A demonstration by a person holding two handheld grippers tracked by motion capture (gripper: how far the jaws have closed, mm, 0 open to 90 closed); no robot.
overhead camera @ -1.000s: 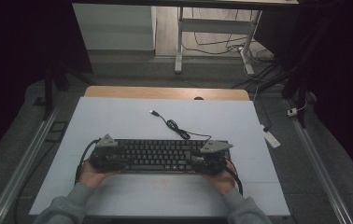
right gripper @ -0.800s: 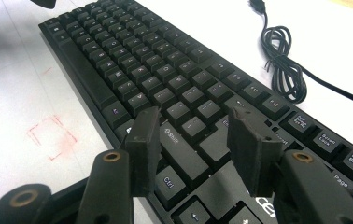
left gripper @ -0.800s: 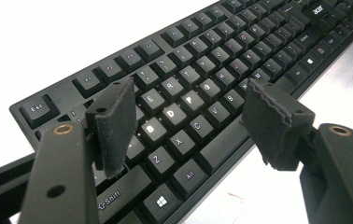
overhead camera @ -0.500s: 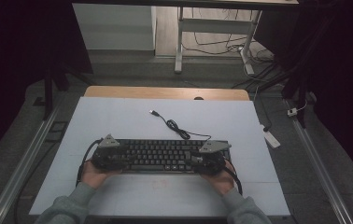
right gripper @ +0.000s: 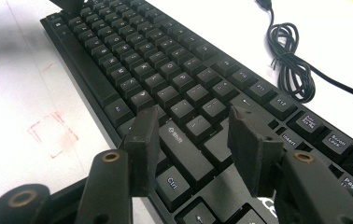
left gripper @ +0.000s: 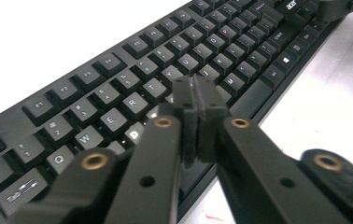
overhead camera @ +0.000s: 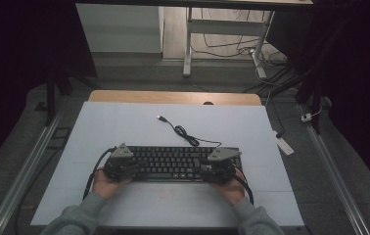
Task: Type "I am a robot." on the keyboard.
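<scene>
The keyboard is laid lengthwise across the counter, cable pointing away. The left hand-held gripper, jaws just closing, is pressed together empty; the right hand-held gripper is held half open, empty.

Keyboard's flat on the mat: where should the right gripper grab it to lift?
Probably the right end of the keyboard, coming from the near edge. The body is thin and flat, so the right gripper, whose jaws stand open over the Shift and Ctrl keys, could straddle that edge, one jaw above, one below.
</scene>
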